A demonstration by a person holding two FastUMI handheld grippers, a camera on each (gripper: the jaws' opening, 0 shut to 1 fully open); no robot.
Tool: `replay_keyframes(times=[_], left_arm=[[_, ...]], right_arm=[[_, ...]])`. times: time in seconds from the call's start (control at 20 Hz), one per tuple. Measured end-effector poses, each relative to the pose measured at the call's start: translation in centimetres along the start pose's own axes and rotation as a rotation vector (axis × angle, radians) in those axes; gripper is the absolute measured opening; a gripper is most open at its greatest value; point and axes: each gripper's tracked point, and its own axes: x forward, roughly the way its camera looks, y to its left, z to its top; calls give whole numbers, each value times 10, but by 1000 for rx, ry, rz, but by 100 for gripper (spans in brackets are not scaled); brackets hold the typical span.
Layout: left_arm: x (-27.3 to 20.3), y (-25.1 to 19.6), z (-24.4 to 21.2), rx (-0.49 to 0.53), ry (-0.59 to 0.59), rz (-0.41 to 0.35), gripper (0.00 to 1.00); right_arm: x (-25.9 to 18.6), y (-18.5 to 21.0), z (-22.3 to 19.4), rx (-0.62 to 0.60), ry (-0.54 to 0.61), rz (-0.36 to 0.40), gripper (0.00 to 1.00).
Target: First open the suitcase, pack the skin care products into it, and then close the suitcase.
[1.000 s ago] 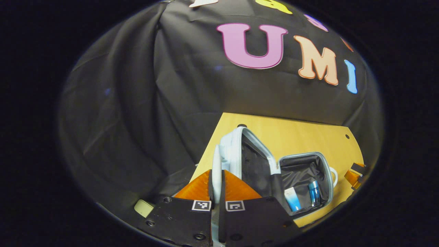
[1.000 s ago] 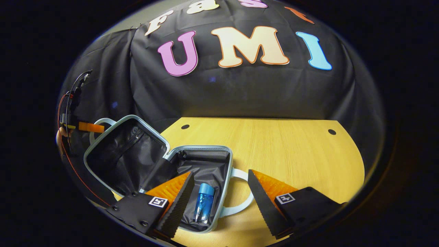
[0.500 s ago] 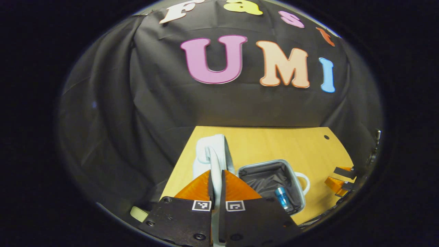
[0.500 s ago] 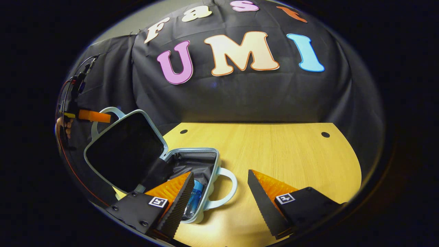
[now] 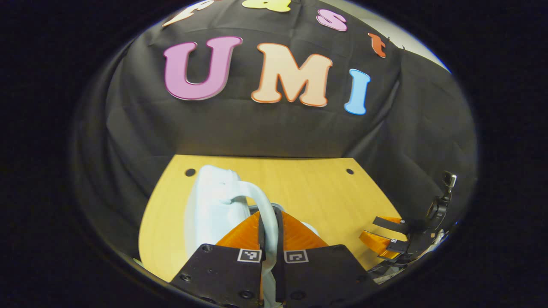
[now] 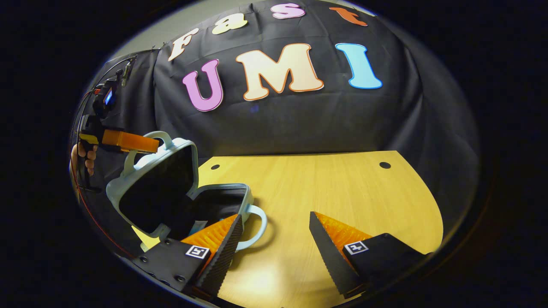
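A pale blue suitcase stands on the wooden table [image 6: 325, 188] with its lid [image 6: 154, 188] tilted over the base [image 6: 222, 199], part way down. My left gripper [image 5: 270, 222] is shut on the lid's loop handle [image 5: 257, 201], and the lid's outer shell [image 5: 209, 205] lies just ahead of it. Seen from the right gripper view, the left gripper [image 6: 128, 142] holds that handle [image 6: 159, 136] from above. My right gripper [image 6: 276, 226] is open, low over the table beside the base's handle [image 6: 259, 224]. The lid's shadow hides the suitcase's inside.
A hand [image 6: 81, 157] holds the left gripper at the booth's left side. The right gripper [image 5: 387, 237] shows at the table's right edge. Bare wooden tabletop [image 5: 308, 188] stretches behind and to the right of the suitcase, with black cloth behind it.
The lid has swung from wide open to tilted over the base, carried by my left gripper. The blue bottle and tube inside have gone out of sight. My right gripper stayed open.
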Motion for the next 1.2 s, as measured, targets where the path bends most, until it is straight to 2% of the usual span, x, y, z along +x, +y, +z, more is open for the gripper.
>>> replay_keyframes(times=[0.2, 0.5, 0.65, 0.7, 0.75, 0.95, 1.05, 1.1, 1.2], left_arm=[[28, -35, -22, -6, 67, -72, 5], [68, -69, -64, 29, 148, -91, 5], [87, -79, -89, 40, 194, -79, 5], [94, -82, -96, 47, 207, -70, 5], [99, -83, -104, 53, 222, -60, 7], [117, -87, -130, 53, 268, -12, 12], [119, -95, -134, 58, 248, -2, 14], [123, -100, -135, 61, 218, 13, 20], [125, -105, -120, 66, 131, 62, 59]], right_arm=[[-16, -29, -4, 14, 0, -46, 98], [-38, -64, -16, 13, 14, -95, 98], [-49, -80, -19, 12, 11, -113, 98], [-52, -86, -20, 13, 11, -119, 94], [-55, -92, -22, 16, 12, -125, 98], [-64, -112, -23, 20, -2, -133, 98], [-65, -118, -24, 19, -1, -128, 98], [-65, -120, -24, 18, -1, -121, 98], [-63, -120, -16, 15, -16, -104, 98]])
